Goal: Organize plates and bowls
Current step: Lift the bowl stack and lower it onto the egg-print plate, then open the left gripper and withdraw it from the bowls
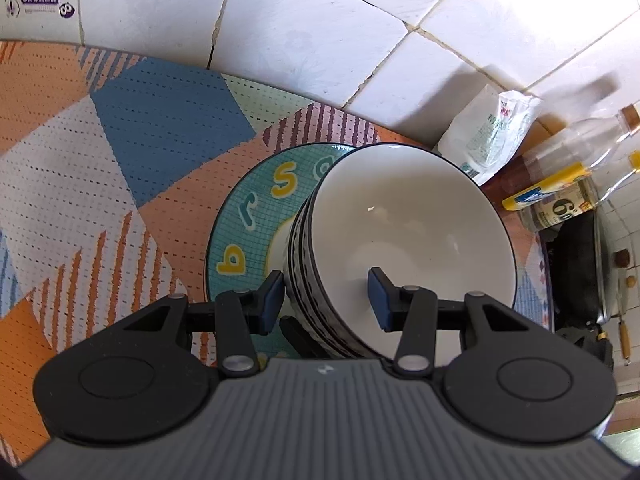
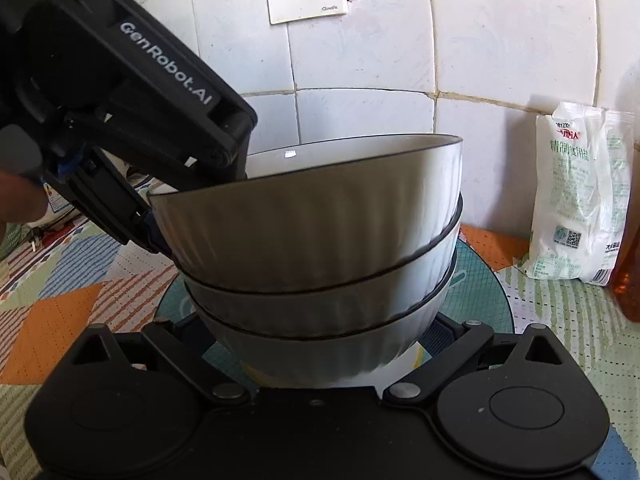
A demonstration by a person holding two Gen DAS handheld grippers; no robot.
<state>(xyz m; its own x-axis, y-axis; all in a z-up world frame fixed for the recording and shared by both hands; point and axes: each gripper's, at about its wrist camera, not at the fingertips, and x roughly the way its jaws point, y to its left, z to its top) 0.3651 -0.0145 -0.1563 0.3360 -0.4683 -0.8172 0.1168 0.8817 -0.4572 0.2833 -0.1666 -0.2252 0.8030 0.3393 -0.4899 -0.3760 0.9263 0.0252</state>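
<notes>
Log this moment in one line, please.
left claw: grips top white ribbed bowl | stack: three bowls on teal lettered plate | right claw: jaws hidden

- Stacked bowls sit on the plate — toward its 3 o'clock edge in the left wrist view.
- Salt bag — at 3 o'clock of the bowls in the right wrist view, against the tiled wall.

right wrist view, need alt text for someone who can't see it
A stack of three white bowls sits on a teal plate on a patterned tablecloth, with the left gripper straddling the top bowl's rim. A white bag leans on the tiled wall to the right.
</notes>
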